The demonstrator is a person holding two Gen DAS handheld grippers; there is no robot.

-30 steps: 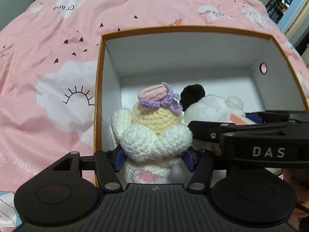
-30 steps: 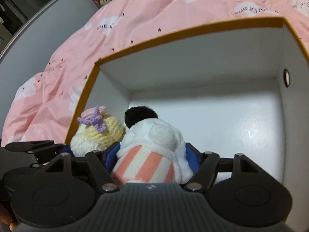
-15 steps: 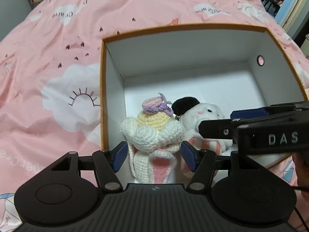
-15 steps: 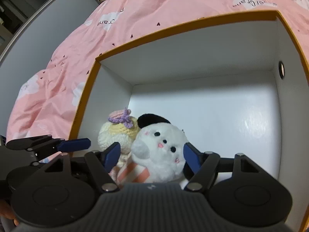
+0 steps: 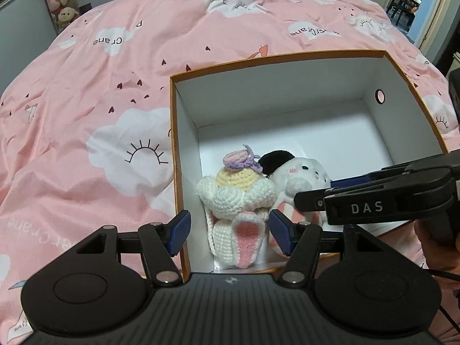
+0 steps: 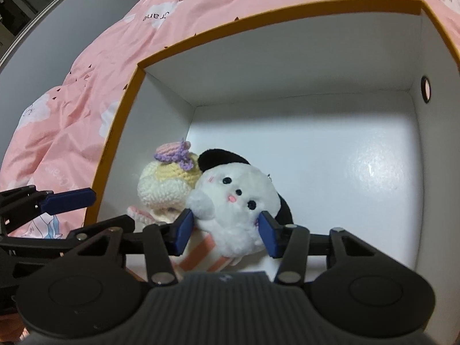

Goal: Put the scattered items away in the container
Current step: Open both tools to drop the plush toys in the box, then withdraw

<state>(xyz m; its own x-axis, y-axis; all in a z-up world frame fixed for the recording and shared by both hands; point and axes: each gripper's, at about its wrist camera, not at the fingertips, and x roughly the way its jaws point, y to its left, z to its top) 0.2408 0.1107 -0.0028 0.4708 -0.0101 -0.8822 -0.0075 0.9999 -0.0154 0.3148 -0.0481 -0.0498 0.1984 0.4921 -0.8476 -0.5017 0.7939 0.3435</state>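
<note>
Box (image 5: 287,92), orange-rimmed and white inside, is set on the pink bed (image 5: 86,86). Two toys are kept at its 7 o'clock corner: a crochet bunny (image 5: 235,201), touched at 3 o'clock by a white plush (image 6: 235,201). Left gripper (image 5: 228,231) is held released above the bunny; right gripper (image 6: 222,234) jaws are closing around the plush.

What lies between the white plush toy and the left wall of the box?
The crocheted doll stands there, pressed against the white plush toy, near the box wall; the right wrist view shows it.
</note>
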